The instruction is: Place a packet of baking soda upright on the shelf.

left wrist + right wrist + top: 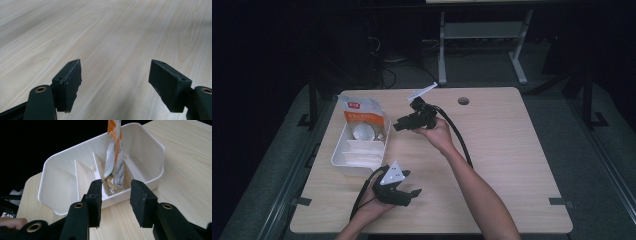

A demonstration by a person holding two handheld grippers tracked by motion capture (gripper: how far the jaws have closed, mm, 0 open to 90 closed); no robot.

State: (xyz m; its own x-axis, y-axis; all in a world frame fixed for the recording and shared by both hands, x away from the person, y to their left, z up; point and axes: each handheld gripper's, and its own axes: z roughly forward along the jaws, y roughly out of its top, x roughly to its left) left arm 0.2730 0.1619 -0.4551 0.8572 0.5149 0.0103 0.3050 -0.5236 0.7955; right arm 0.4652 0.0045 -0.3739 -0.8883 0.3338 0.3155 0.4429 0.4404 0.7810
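Right claw (115,195): jaws spread, empty, just beside white divided bin (62,170)
Left claw (115,82): jaws spread wide, empty, over bare worktop (112,30)
Bin: holds orange-and-white pouch (115,150)

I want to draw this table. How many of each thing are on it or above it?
Black two-jaw hand-held gripper: 2, left and right
White plastic divided bin: 1
Orange-and-white snack bag: 1
Total: 4
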